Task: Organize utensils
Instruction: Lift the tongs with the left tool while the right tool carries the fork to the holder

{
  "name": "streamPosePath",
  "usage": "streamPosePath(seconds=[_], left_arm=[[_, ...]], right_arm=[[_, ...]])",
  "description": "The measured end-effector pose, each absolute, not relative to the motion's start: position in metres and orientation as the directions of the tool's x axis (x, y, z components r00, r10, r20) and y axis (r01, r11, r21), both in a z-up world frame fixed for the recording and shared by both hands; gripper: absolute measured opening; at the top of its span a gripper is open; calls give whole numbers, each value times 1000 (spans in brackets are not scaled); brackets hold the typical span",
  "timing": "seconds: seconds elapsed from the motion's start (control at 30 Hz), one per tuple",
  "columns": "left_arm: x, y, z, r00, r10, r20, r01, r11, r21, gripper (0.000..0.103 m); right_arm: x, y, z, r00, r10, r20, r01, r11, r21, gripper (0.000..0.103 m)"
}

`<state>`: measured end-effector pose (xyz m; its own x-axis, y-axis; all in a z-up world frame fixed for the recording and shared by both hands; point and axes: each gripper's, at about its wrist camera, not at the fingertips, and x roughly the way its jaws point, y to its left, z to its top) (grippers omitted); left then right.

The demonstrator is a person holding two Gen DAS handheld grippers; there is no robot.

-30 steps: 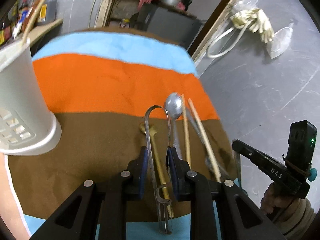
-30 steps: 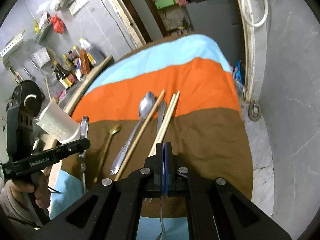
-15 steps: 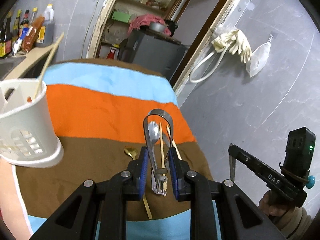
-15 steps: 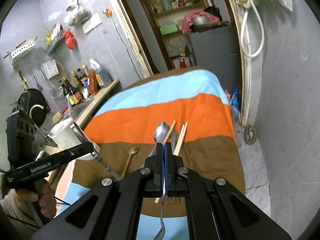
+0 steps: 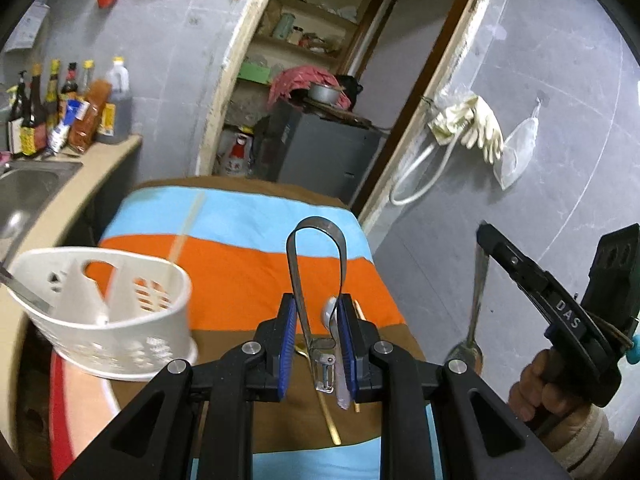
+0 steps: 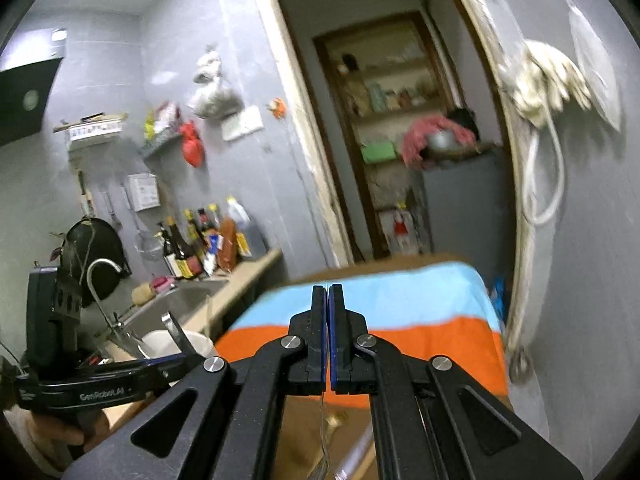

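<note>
My left gripper [image 5: 317,344] is shut on steel tongs [image 5: 316,264], looped end pointing forward, held above the striped cloth [image 5: 248,256]. A white utensil holder [image 5: 108,312] stands to its left with a chopstick and a metal handle in it. My right gripper [image 6: 328,336] is shut on a thin metal utensil [image 5: 476,304] that hangs below it; in the left wrist view it looks like a spoon. A silver spoon [image 5: 329,312], a gold spoon [image 5: 328,420] and chopsticks [image 5: 359,312] lie on the cloth beneath the left gripper.
A counter with a sink [image 5: 24,196] and sauce bottles [image 5: 72,108] runs along the left. A doorway with shelves and a grey cabinet [image 5: 320,152] is behind the table. Gloves and a hose [image 5: 472,128] hang on the right wall.
Both grippers have risen from the cloth and tilted up, the left carrying the tongs and the right its utensil. The holder now sits closer in the left wrist view.
</note>
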<state>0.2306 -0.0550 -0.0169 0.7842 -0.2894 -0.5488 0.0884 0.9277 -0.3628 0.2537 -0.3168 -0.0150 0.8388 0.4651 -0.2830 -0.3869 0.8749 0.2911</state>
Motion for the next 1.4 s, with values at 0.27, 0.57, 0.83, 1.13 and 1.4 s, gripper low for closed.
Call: streamPosePath(seconds=[0.27,0.57,0.83,1.13,1.4], left_arm=[[208,3,14,827,-207,-522,13,937,-350,19],[182,72,41,871,-73,-485,-93,946,-309,19],[185,131,36,881,20,-472,-183,935,-302,19],[229,150,-3,862,10,-506,-182,939,-292,19],[247,146,-32,820,13,-573,-184,953,-242,19]], right_arm=[[261,-247,14,809,549,-209,-494,828,266,1],[269,-179,26,773,622,-125,-569,767,297,1],[281,-125,19,793,603,-87,-554,773,310,1],[301,-88,-10,830,538,-148,-478,823,307,1],[310,-66,-37,822,524,-220,-469,844,260,1]])
